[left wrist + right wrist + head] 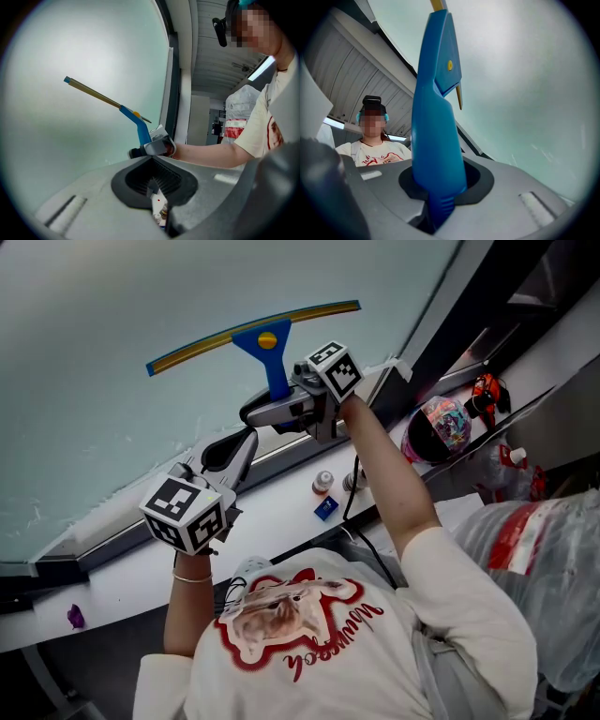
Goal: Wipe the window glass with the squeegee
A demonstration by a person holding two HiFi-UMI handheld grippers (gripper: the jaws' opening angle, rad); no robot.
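The squeegee [265,340] has a blue handle and a long yellow-edged blade that lies slanted against the pale window glass [103,324]. My right gripper [274,407] is shut on the lower end of the handle, blade uppermost. In the right gripper view the blue handle [438,131] rises from between the jaws of the right gripper [439,206]. My left gripper [228,454] hangs lower left of it, above the sill, jaws together with nothing in them. The left gripper view looks past the left gripper [152,164] to the squeegee [132,117] on the glass.
A white sill [272,521] runs under the window, with two small bottles [322,483], a blue box [325,508] and a purple scrap [76,617] on it. A dark window frame [450,329] borders the glass at right. A colourful round thing [441,425] and plastic bags [553,549] lie at right.
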